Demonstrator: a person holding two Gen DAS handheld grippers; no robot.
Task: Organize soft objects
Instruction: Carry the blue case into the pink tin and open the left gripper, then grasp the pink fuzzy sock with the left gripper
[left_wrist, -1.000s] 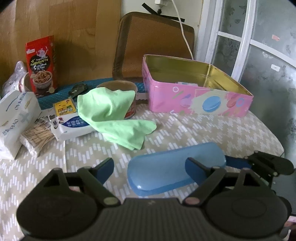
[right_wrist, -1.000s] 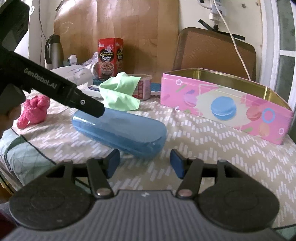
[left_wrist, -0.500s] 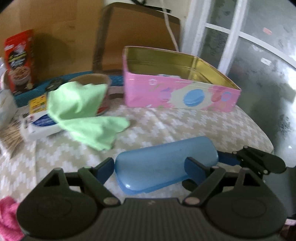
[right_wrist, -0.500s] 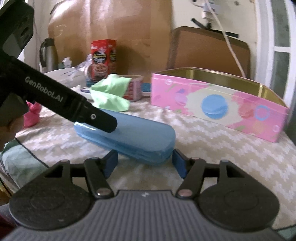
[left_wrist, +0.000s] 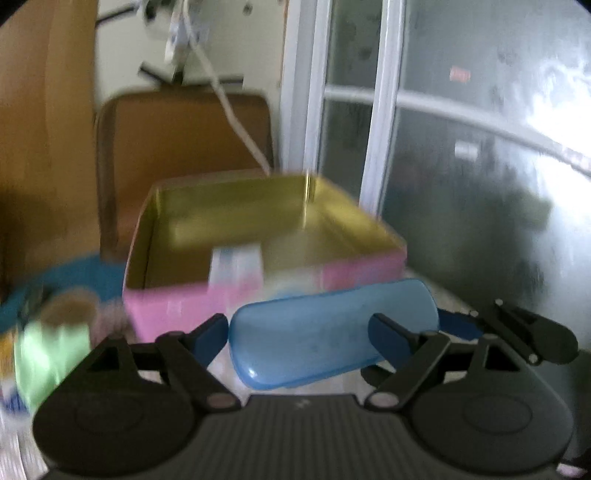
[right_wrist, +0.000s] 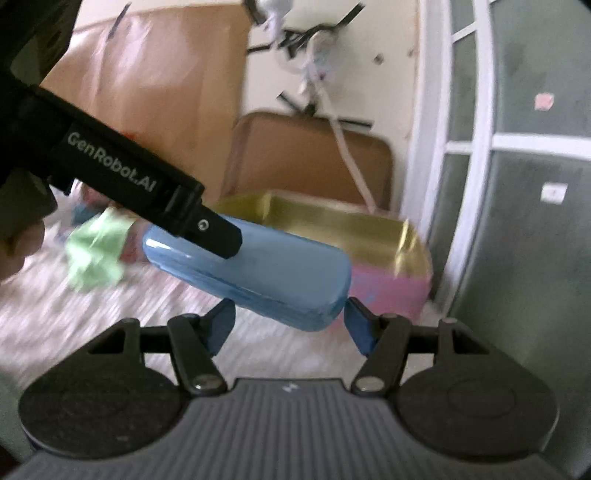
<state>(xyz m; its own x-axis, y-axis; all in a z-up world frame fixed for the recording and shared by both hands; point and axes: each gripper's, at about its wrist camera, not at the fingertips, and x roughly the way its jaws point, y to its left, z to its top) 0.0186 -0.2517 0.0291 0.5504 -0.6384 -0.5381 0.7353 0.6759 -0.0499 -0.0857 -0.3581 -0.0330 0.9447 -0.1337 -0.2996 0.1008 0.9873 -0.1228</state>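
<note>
Both claws carry the blue case above the desk — the left claw clamped across one end, the right claw clamped on the other, angled slightly down. The case hangs just before the pink tin by the desk's far right corner.

dim daylight, heavy motion blur, fisheye bending, dark vignetted corners
</note>
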